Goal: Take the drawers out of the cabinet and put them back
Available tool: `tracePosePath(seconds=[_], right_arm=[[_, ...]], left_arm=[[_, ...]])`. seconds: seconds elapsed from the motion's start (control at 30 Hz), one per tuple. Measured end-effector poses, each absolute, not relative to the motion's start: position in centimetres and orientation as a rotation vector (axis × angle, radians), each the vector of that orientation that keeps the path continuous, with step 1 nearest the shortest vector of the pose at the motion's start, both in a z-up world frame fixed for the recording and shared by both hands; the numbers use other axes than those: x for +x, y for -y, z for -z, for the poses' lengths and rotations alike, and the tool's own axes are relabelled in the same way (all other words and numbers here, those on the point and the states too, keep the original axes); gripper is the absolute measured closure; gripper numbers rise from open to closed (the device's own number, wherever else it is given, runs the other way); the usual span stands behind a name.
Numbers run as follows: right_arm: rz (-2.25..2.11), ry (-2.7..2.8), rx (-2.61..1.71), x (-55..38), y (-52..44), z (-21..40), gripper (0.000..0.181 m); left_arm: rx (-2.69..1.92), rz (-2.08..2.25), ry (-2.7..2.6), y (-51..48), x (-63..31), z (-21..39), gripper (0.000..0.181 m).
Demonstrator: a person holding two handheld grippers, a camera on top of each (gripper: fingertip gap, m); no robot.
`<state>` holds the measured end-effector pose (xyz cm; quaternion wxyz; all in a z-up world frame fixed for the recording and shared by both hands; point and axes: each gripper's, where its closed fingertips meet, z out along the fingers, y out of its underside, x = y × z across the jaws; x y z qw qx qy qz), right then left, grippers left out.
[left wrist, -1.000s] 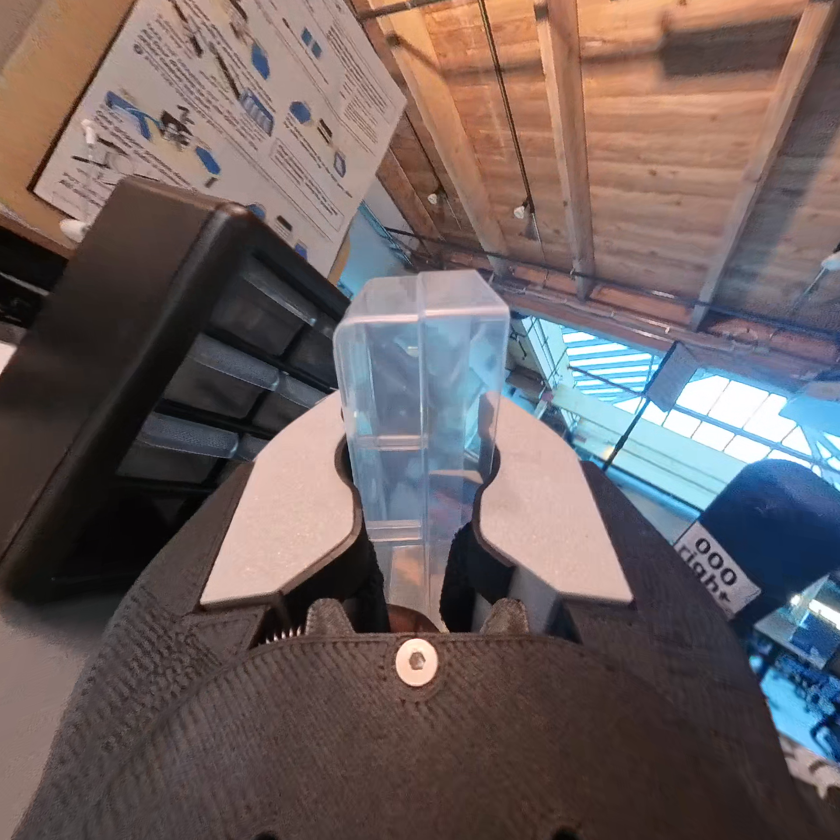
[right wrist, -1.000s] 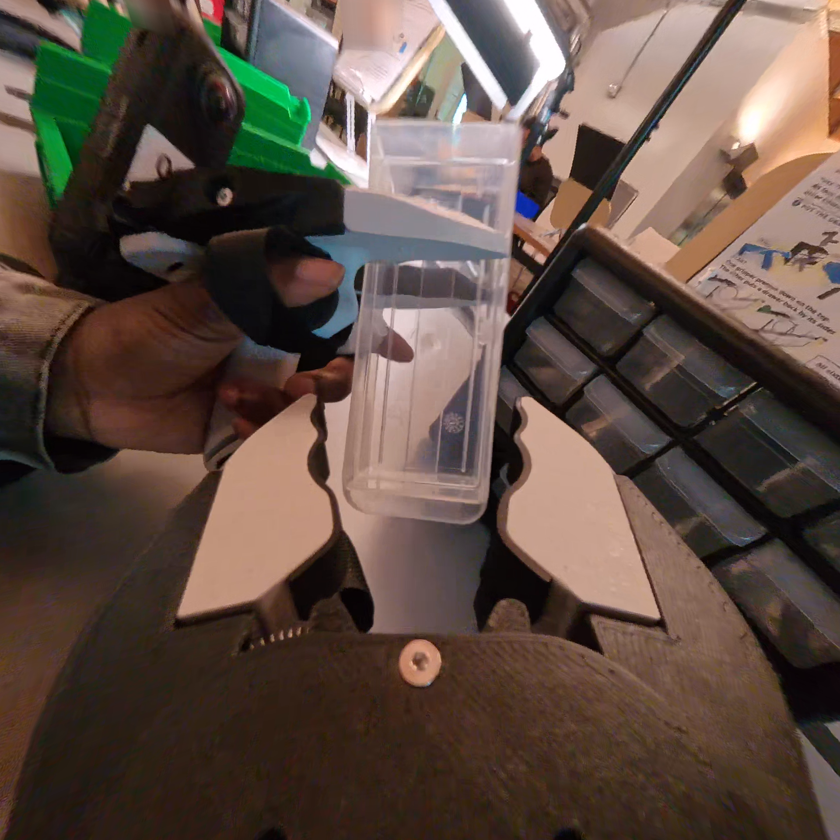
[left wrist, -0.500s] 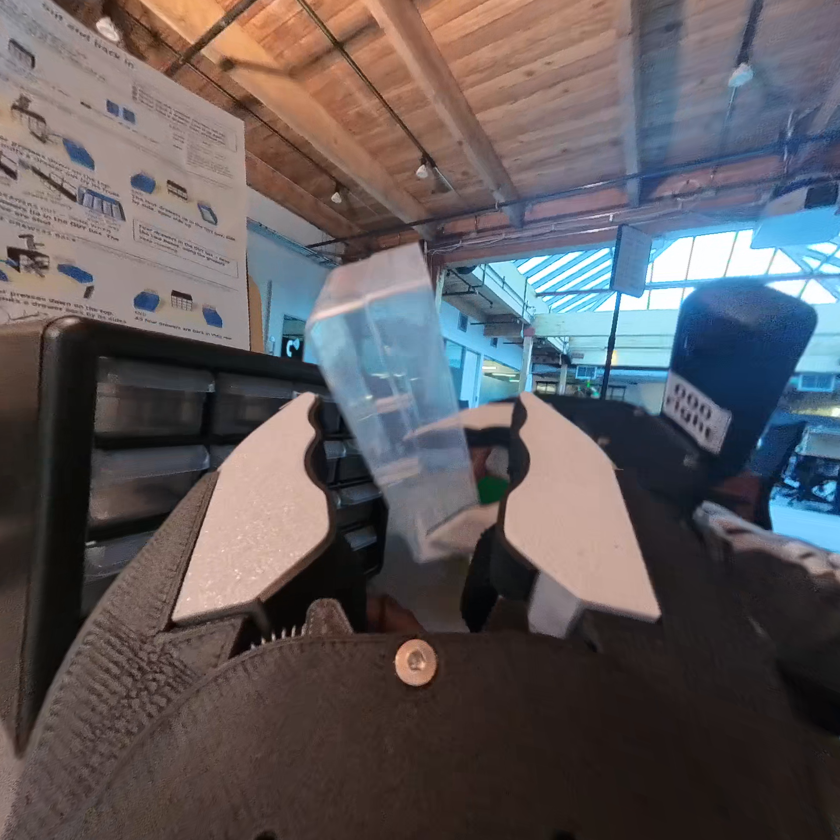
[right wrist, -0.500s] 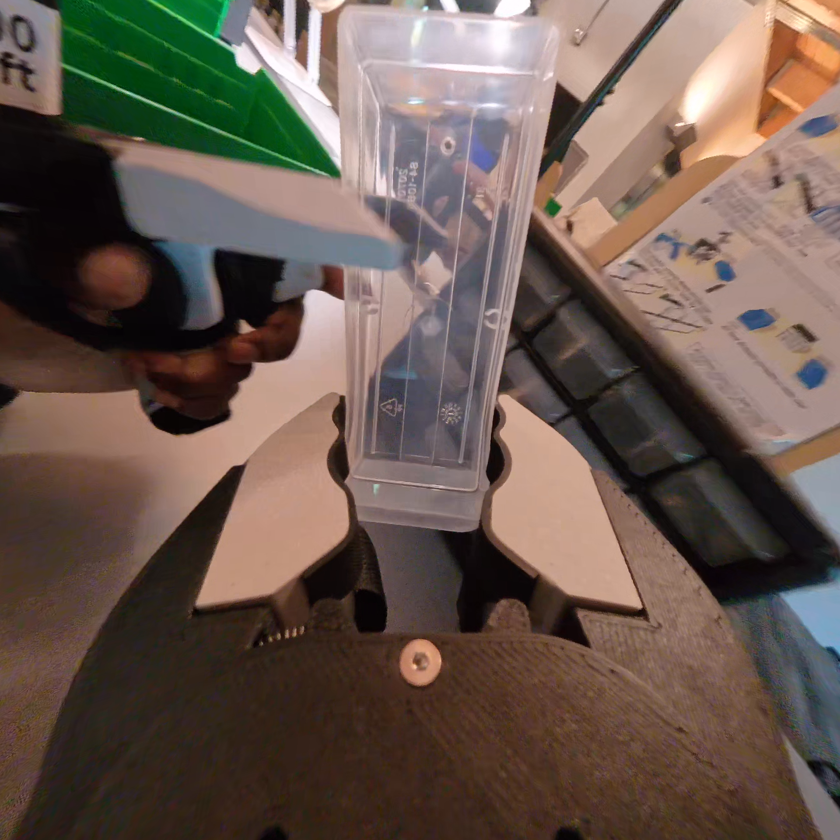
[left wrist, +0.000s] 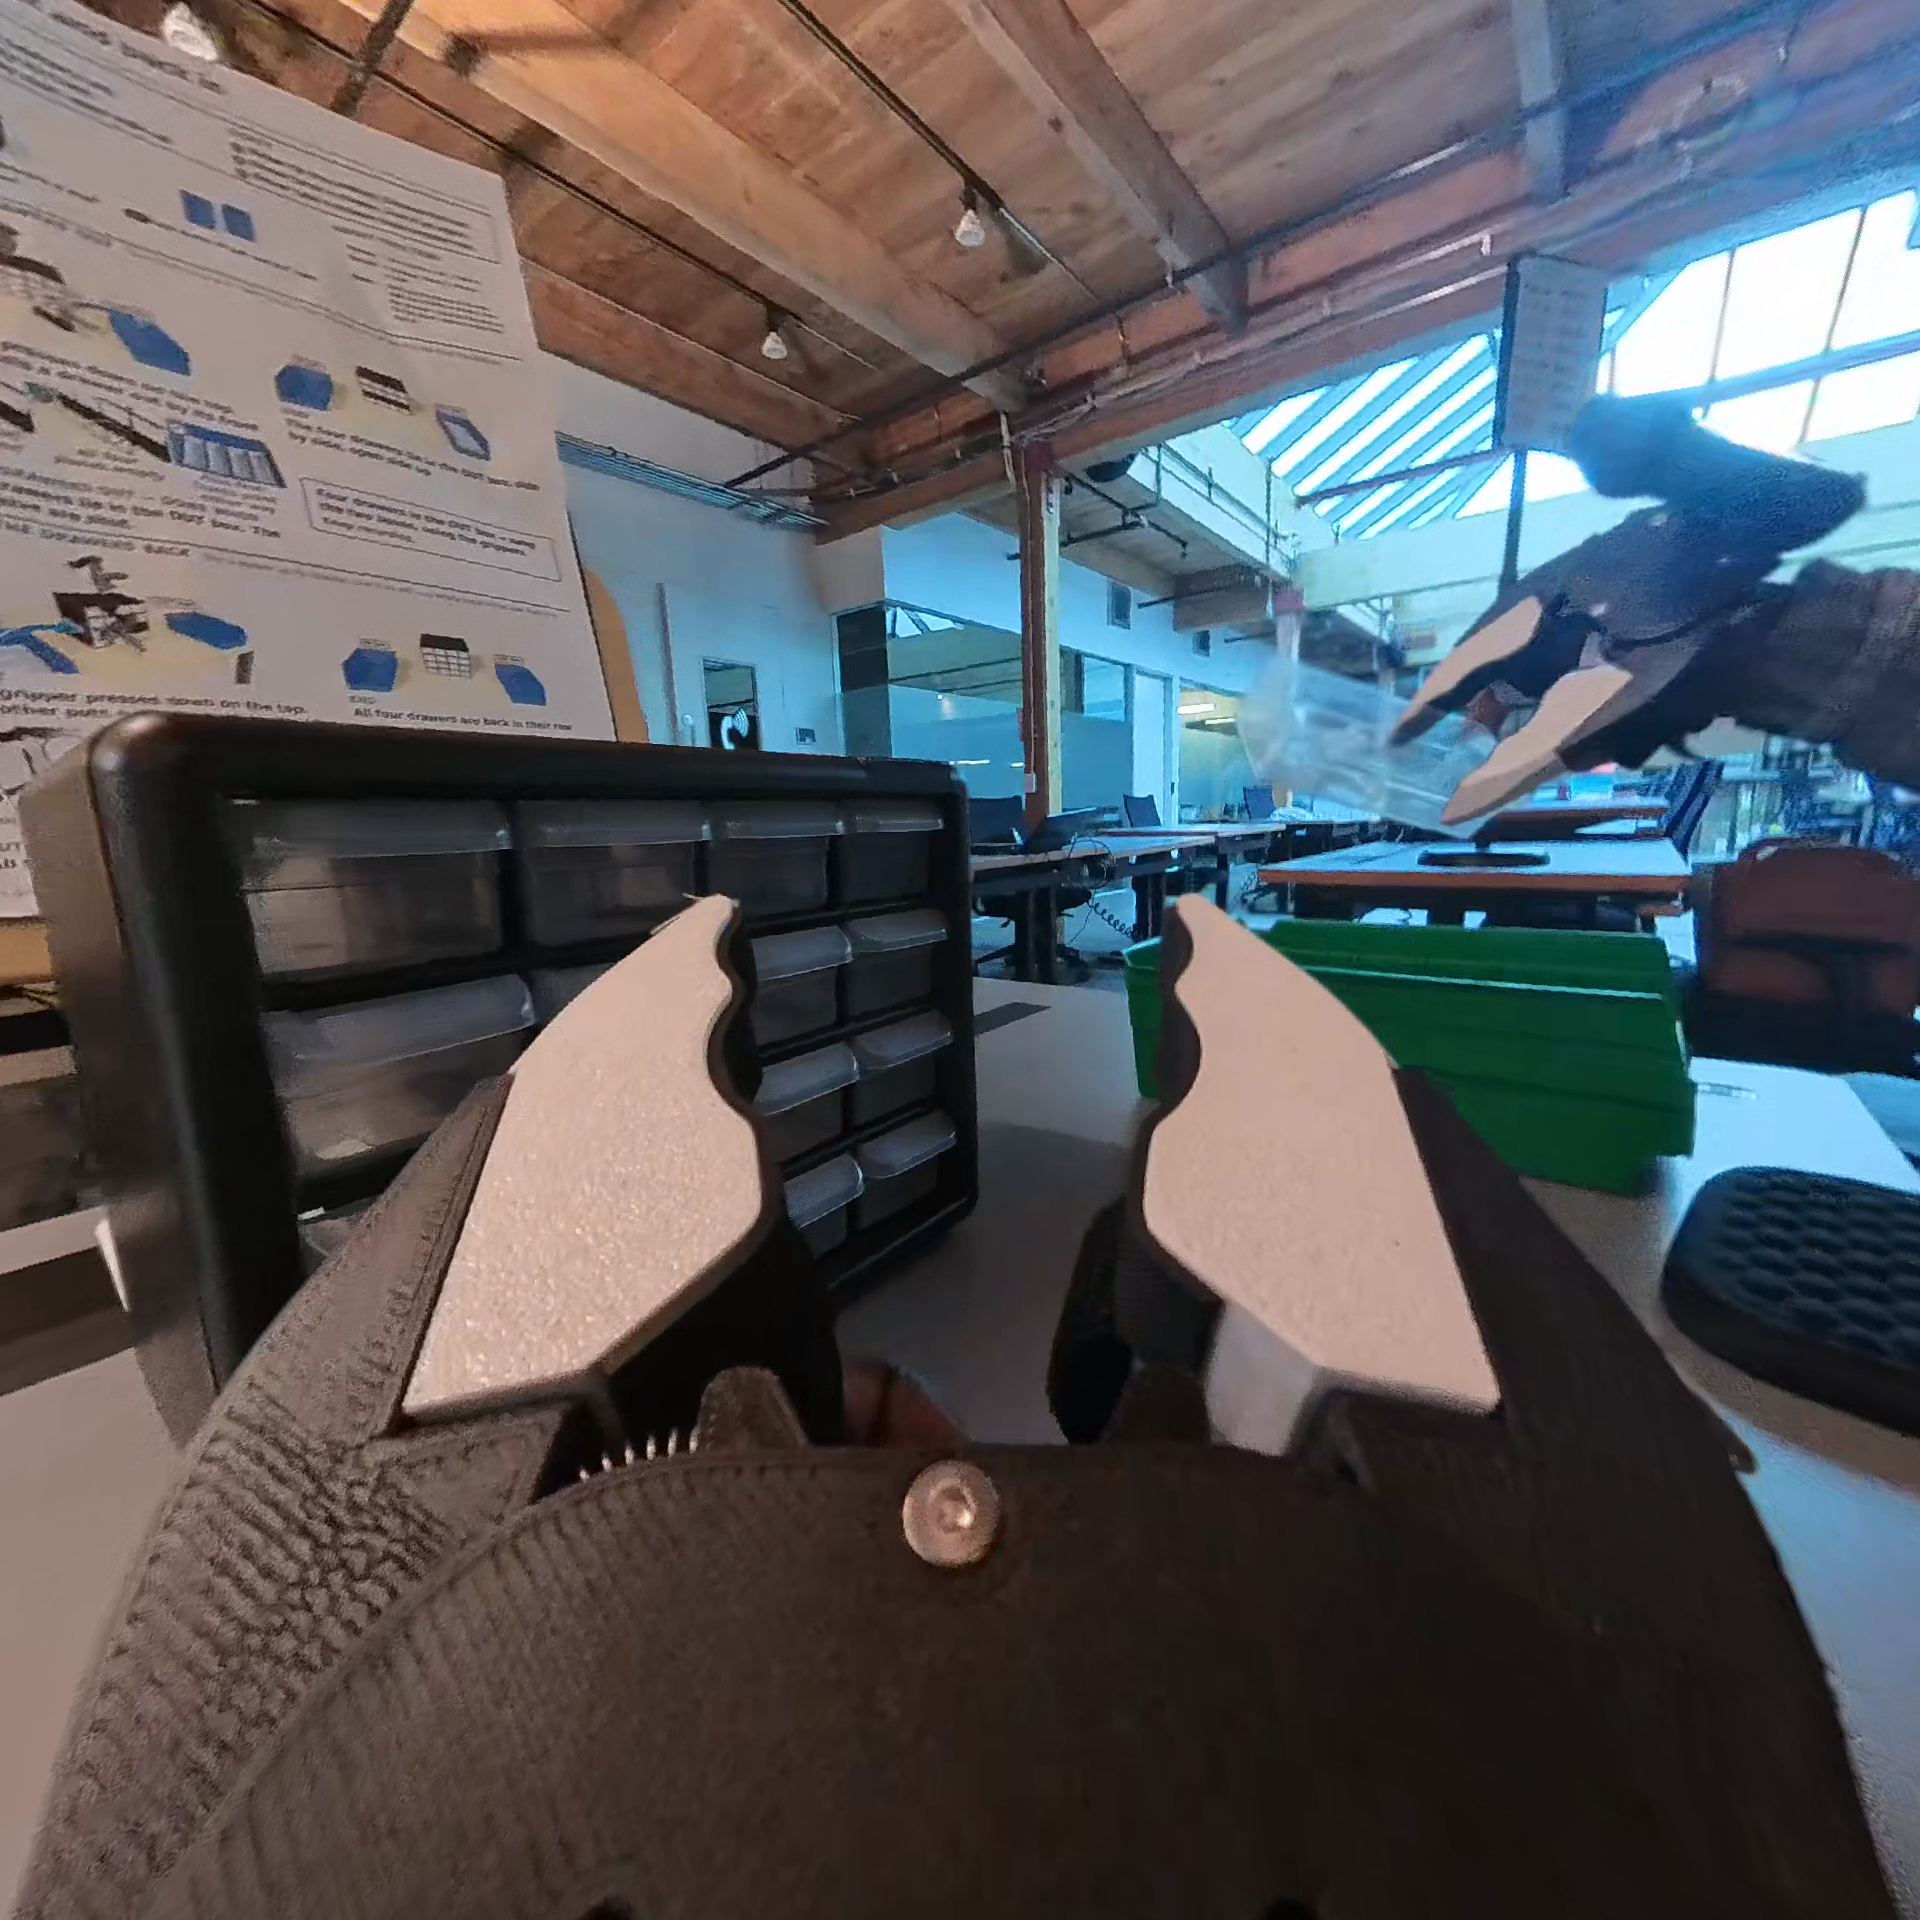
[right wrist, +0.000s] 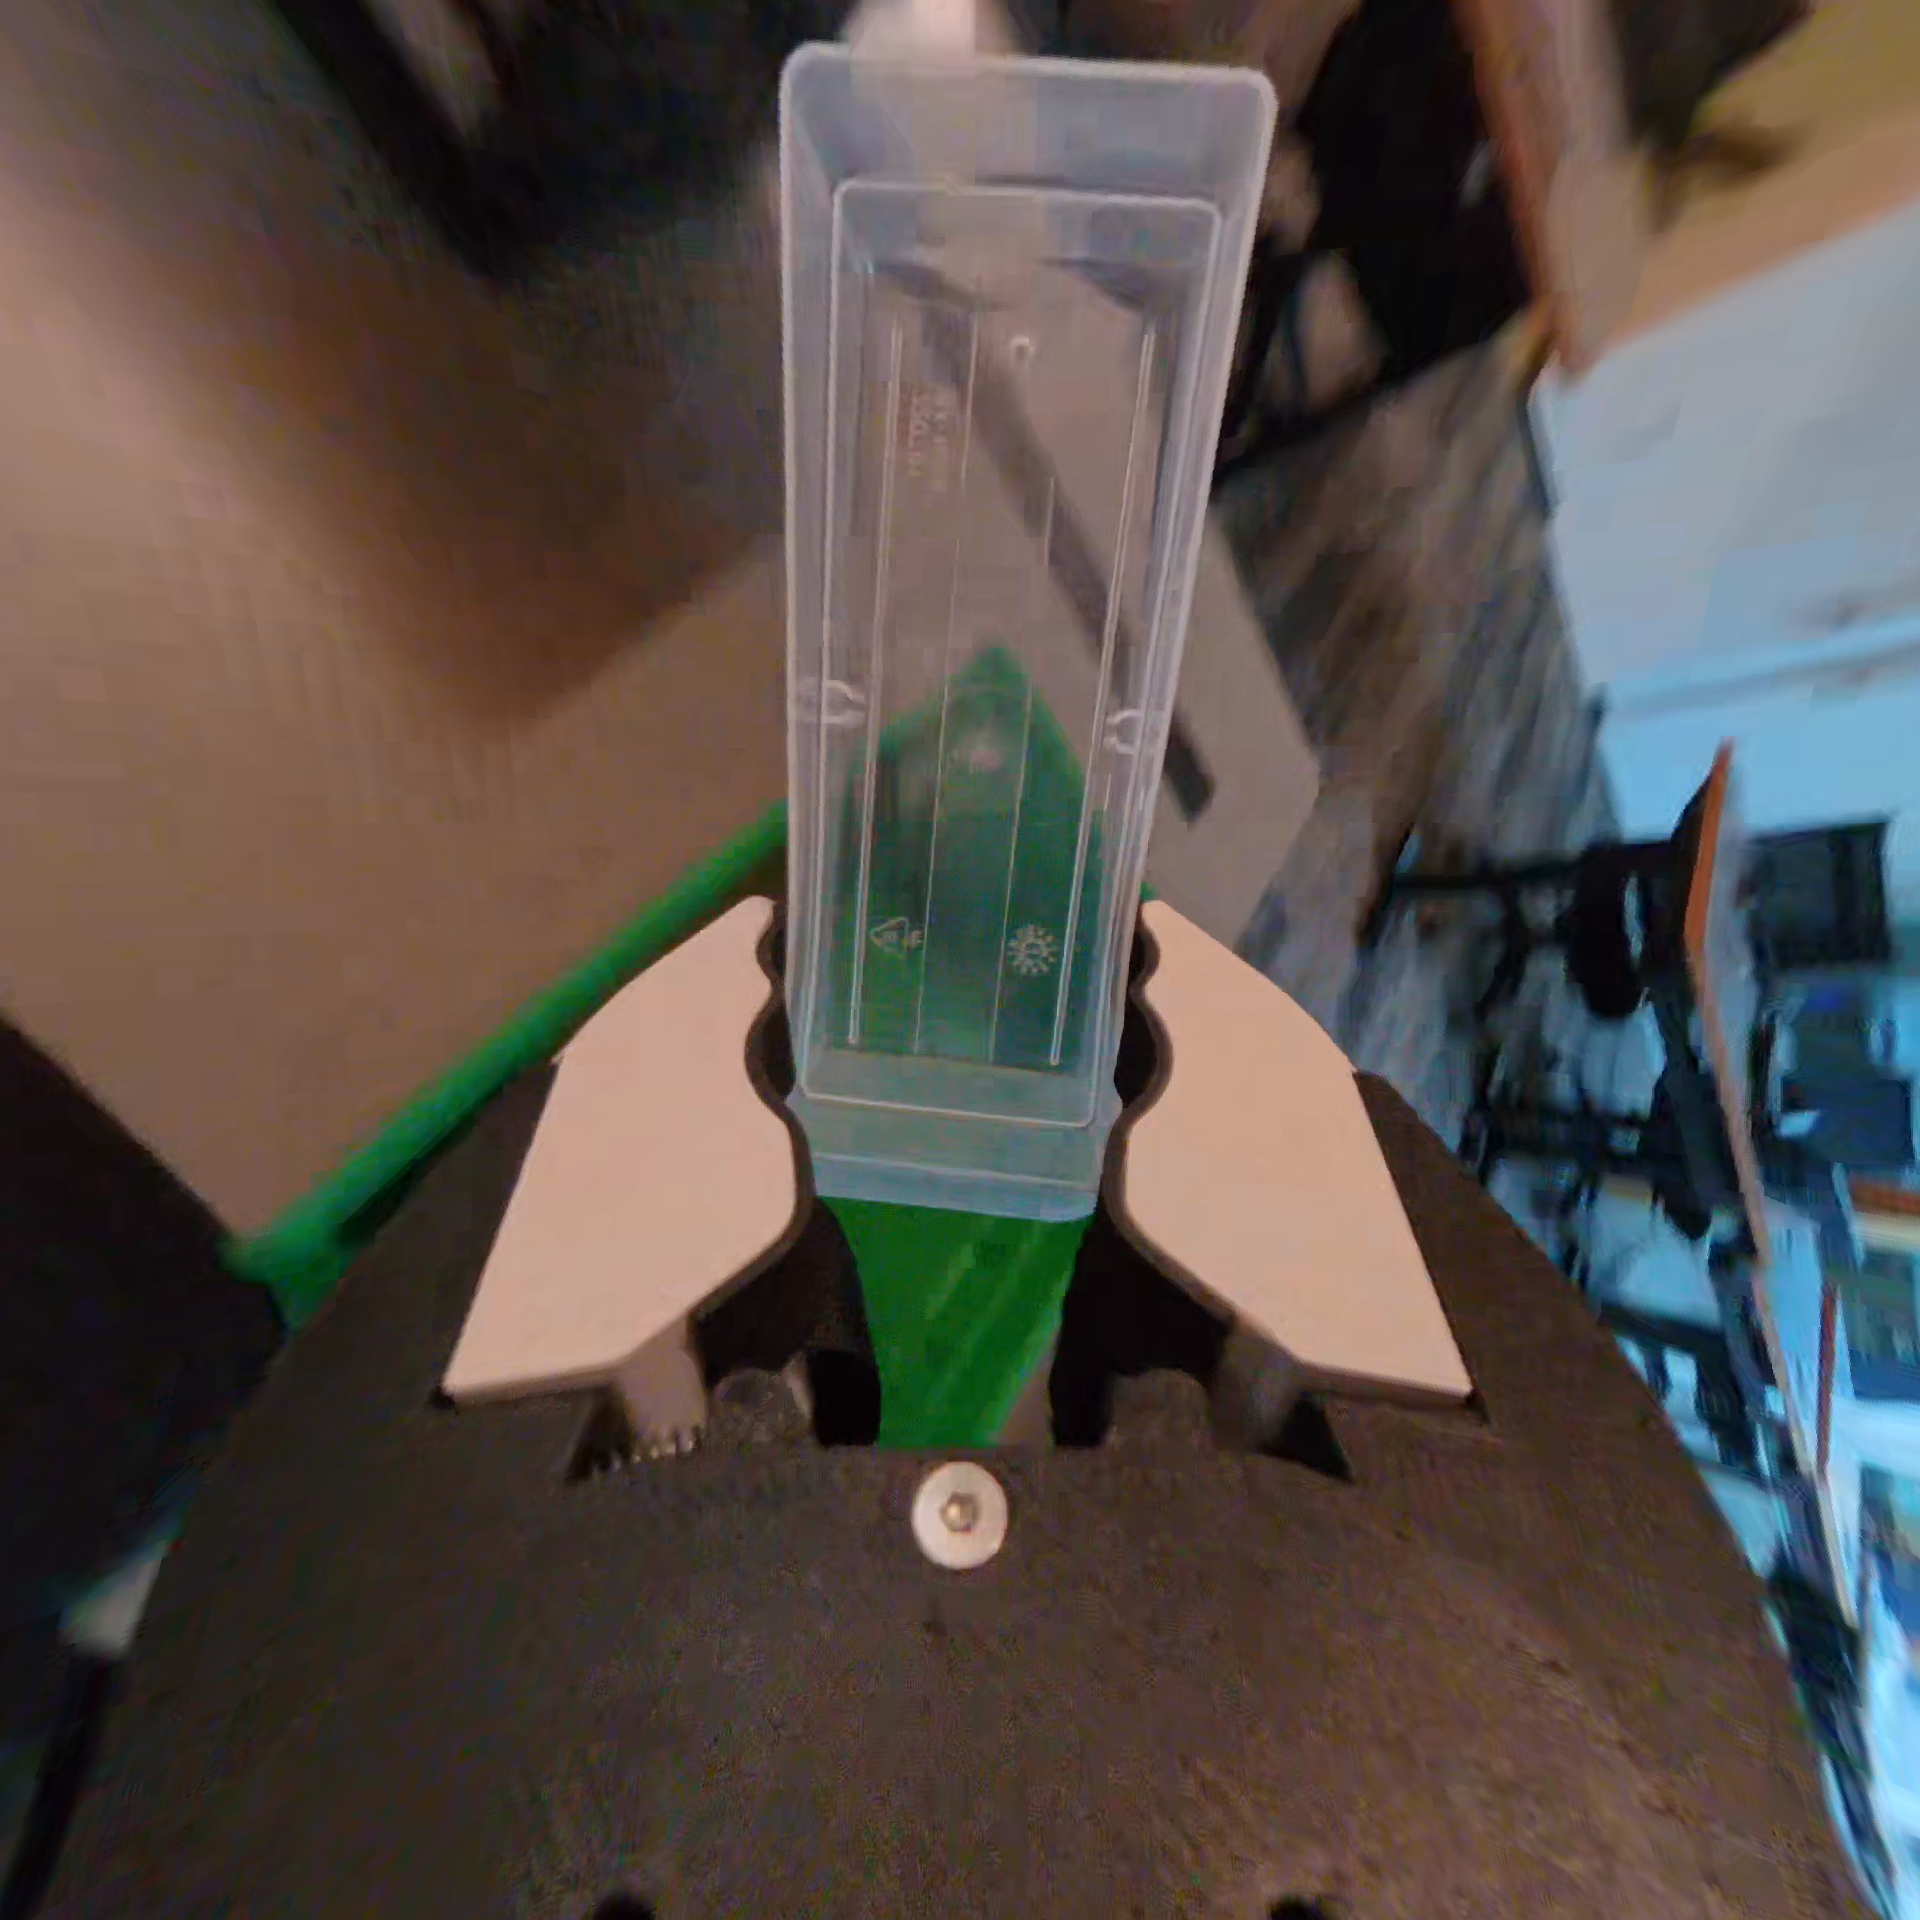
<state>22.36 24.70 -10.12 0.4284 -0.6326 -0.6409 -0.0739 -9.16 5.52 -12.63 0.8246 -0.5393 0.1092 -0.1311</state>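
Observation:
The black cabinet (left wrist: 156,987) with clear drawers (left wrist: 374,894) stands on the table at the left of the left wrist view. My left gripper (left wrist: 951,914) is open and empty, pointing past the cabinet's front right corner. My right gripper (right wrist: 956,925) is shut on a clear plastic drawer (right wrist: 997,582), holding its near end with the drawer pointing away, above a green bin (right wrist: 956,1320). In the left wrist view the right gripper (left wrist: 1507,717) is up in the air at the upper right with the blurred clear drawer (left wrist: 1340,748) in it.
Green bins (left wrist: 1455,1029) stand on the grey table (left wrist: 1039,1091) right of the cabinet. A black mesh pad (left wrist: 1808,1278) lies at the right edge. An instruction poster (left wrist: 260,416) stands behind the cabinet. The right wrist view is blurred by motion.
My left gripper let go of the drawer and opened wide. My right gripper closed on the drawer and carried it away to the right, over the green bin.

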Motion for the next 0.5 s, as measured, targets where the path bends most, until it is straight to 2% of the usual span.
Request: tracePosePath(seconds=[0.23,0.4,0.5], right_arm=[[0.418,1.927,-1.971,31.8,-30.0,20.3,0.12],[0.297,2.066,-1.969,29.2,-31.4,24.9,0.119],[0.376,2.174,-1.881,28.8,-33.0,26.0,0.118]], left_arm=[[-1.178,0.259,-0.256,-6.0,-8.9,13.4,0.108],[-1.187,0.248,-0.268,-6.1,-8.9,13.6,0.109],[-1.187,0.243,-0.271,-6.1,-8.9,13.6,0.109]])
